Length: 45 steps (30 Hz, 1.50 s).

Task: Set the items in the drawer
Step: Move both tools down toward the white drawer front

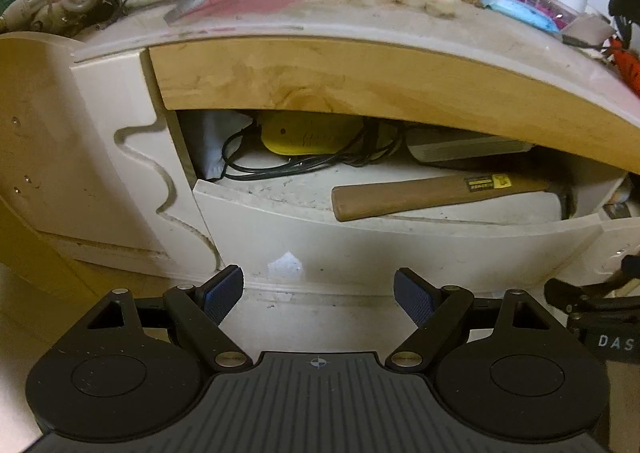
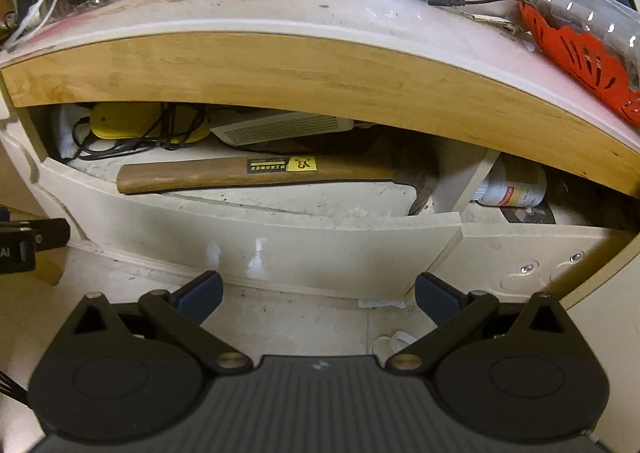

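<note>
1. the left gripper [image 1: 319,295] hangs low in front of the drawer [image 1: 360,249], fingers spread and holding nothing, probably backed off so the opening stays free.
2. the drawer is pulled partway out under the tabletop [image 1: 320,17]. inside, a yellow gadget [image 1: 308,137] with black cords sits at the back left, and a hammer [image 1: 440,195] lies across the front, wooden handle leftward, resting on the floor of the drawer.
3. the right gripper [image 2: 319,295] is also spread and empty, level with the drawer front, looking ready to push it shut, i'd guess.
</note>
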Tool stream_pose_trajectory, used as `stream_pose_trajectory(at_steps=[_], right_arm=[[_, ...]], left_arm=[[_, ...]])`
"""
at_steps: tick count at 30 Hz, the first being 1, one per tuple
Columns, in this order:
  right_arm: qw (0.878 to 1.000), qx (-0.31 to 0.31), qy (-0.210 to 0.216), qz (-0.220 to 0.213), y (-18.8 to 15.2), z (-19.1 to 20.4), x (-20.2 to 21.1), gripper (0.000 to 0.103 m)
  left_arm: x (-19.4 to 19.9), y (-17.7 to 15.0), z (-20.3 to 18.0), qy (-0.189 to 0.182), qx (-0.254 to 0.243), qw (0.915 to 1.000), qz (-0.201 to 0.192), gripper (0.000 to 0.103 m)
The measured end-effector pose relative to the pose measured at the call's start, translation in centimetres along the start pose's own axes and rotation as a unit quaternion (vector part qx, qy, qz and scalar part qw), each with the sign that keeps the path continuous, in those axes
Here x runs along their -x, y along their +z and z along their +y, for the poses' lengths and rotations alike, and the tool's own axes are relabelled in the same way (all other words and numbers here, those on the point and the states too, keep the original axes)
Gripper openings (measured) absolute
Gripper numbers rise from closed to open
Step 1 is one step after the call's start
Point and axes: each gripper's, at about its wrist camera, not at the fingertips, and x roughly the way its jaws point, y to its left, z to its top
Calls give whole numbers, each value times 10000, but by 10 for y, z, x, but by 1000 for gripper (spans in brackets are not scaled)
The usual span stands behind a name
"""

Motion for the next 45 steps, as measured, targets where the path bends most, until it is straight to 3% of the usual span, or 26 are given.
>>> stream_pose_trajectory(at_steps=[16,28,45], right_arm=[[10000,-74,-34,27,9,-7,-54,102],[9999,-135,-46,41,13,-12,-78,102],[9999,-69,-39,64,14,-12,-77,102]], left_arm=[[-60,6,8,112,194,9995,206,83],[-76,14,7,212,15,9997,84,83],[-74,14,7,262,-33,9996,69,83]])
